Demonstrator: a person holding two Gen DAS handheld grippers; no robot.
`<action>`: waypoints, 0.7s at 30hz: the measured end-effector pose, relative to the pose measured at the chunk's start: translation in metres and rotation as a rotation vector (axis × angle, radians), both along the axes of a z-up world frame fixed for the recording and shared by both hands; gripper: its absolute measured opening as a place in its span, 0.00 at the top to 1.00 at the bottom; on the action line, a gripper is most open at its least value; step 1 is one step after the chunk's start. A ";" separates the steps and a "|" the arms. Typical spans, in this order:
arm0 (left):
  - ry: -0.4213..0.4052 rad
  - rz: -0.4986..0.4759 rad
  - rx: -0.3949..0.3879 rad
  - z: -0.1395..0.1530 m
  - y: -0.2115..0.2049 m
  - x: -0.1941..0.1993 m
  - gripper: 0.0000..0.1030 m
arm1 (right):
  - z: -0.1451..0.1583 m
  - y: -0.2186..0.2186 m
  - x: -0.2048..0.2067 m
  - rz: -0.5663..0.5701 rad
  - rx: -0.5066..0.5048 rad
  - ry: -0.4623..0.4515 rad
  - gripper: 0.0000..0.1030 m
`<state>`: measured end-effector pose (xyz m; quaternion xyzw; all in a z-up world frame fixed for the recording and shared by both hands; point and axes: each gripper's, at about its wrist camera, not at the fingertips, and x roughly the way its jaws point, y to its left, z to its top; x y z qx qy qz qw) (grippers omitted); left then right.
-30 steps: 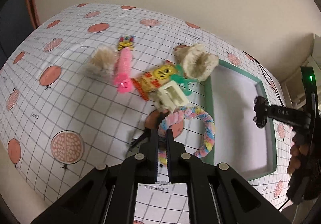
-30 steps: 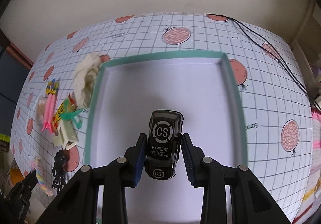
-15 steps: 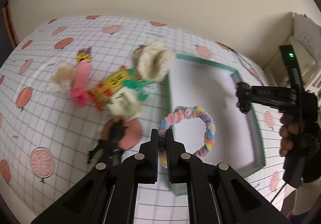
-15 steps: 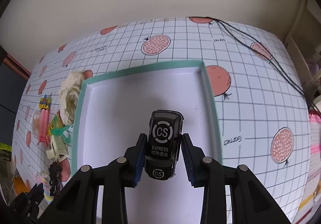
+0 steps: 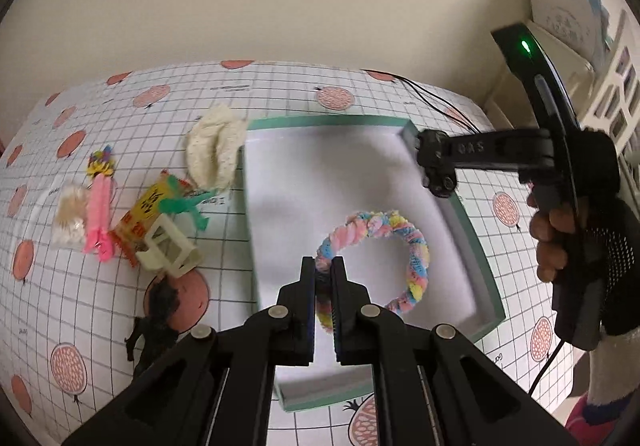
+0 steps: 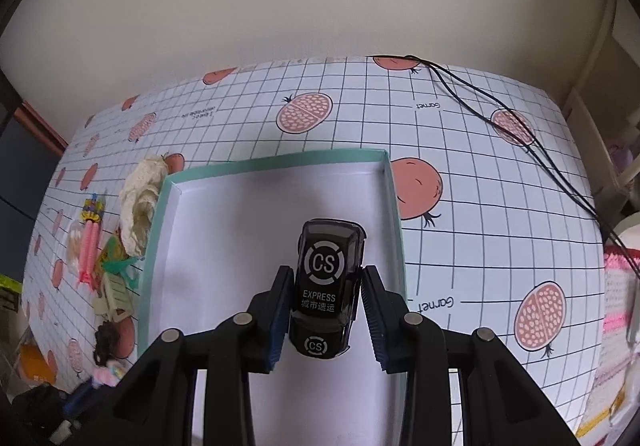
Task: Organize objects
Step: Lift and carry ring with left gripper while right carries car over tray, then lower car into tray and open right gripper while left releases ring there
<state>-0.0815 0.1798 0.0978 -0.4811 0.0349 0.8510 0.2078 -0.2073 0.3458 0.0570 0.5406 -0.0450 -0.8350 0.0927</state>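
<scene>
Two hand-held grippers clamp ring [image 5: 376, 246] and car [image 6: 326, 292] over tray [image 5: 484, 270]; clutter [image 5: 160, 230] left.

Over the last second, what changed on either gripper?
The left gripper carried the pastel braided ring rightward, from over the tablecloth to above the green-rimmed tray. The right gripper drifted toward the tray's right wall. Both stay clamped, right on the black toy car; the pile left of the tray is unmoved.
</scene>
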 end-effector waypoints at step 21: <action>-0.006 -0.035 0.020 -0.007 0.030 -0.044 0.94 | 0.000 0.011 -0.007 -0.017 -0.033 0.022 0.64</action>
